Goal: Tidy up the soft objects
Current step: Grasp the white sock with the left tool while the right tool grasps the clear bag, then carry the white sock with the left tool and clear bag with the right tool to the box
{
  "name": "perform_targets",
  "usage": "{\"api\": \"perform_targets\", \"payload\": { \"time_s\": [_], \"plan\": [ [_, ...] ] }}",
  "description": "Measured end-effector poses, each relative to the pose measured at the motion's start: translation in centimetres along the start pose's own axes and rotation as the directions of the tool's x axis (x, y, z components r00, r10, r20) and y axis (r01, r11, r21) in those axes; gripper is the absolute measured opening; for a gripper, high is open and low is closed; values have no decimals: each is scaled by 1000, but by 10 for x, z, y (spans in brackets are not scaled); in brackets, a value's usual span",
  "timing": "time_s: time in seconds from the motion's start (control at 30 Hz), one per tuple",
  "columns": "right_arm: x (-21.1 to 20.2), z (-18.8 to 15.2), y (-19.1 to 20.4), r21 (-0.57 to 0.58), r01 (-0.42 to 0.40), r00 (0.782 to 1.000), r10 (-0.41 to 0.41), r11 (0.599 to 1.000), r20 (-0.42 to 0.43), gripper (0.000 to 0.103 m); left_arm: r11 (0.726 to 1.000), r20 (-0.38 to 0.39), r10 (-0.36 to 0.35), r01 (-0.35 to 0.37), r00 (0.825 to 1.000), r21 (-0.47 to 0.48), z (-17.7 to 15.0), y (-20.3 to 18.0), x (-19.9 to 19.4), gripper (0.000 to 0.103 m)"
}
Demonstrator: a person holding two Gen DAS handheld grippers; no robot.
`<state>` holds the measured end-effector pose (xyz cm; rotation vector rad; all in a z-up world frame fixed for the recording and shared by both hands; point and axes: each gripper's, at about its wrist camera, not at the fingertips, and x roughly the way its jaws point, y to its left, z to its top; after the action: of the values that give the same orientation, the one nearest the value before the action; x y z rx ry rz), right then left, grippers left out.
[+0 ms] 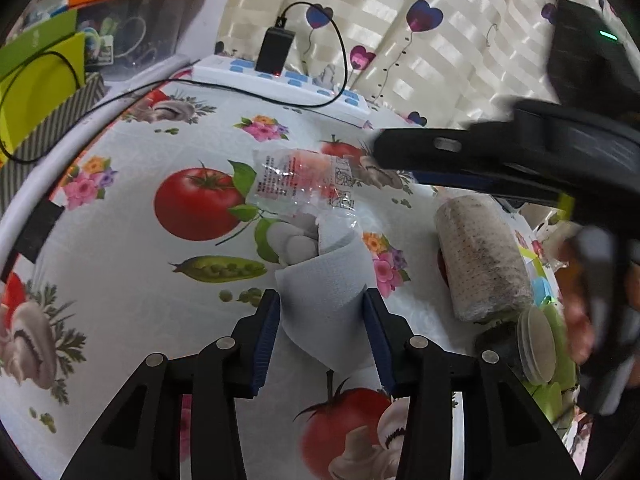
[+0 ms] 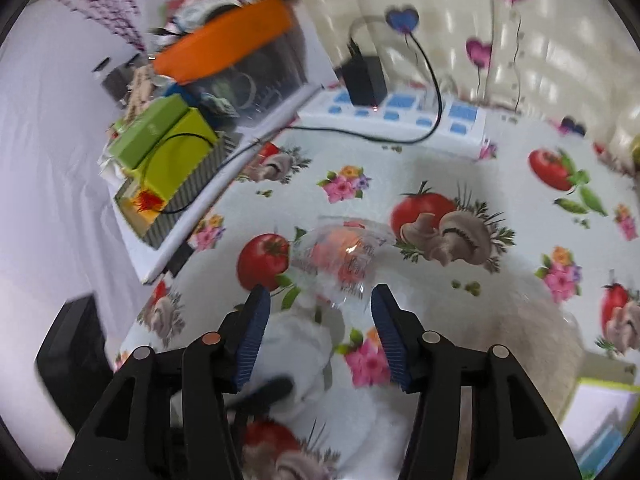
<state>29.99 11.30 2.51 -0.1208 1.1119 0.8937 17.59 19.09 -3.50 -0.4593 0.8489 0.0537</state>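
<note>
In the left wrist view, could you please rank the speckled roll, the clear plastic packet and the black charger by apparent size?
1. speckled roll, though it lies nearer the camera
2. clear plastic packet, looking nearly as big
3. black charger, farthest away

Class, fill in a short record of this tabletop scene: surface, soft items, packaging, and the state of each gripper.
surface: vegetable-print tablecloth
soft items: folded pale blue cloth; speckled beige rolled towel
packaging: crinkled clear plastic bag
left gripper: open, fingers flank the cloth
right gripper: open, near the plastic bag, holding nothing
</note>
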Motion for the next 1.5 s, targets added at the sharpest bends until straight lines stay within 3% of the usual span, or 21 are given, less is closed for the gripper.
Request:
{"api": "perform_targets", "payload": {
  "time_s": [0.27, 0.37, 0.4, 0.43, 0.53, 0.9, 1.5],
  "plan": [
    [60, 18, -10, 52, 16, 992, -10, 998, -122, 54, 1000, 8, -27, 27, 1000, -4, -1, 4, 6, 35],
    [74, 18, -10, 55, 60, 986, -51, 997, -159, 51, 1000, 16, -18, 18, 1000, 0, -2, 3, 5, 31],
    [75, 18, -11, 54, 61, 987, -52, 997, -153, 33, 1000, 18, -15, 15, 1000, 2, -2, 3, 5, 29],
    [75, 17, -11, 54, 56, 988, -47, 997, -149, 22, 1000, 19, -13, 13, 1000, 3, -2, 3, 5, 28],
    [69, 14, -11, 47, 70, 989, -64, 996, -132, 11, 1000, 26, 5, -5, 1000, 11, -2, 1, 3, 26],
    [3, -7, -1, 32, 45, 999, -44, 998, -13, 9, 996, 59, 88, -89, 994, 18, -11, -6, -17, 21],
    [-86, -84, 24, -3, -26, 990, 26, 1000, 140, 9, 983, 175, 182, -185, 968, 4, -30, -32, -89, 21]
  ]
}}
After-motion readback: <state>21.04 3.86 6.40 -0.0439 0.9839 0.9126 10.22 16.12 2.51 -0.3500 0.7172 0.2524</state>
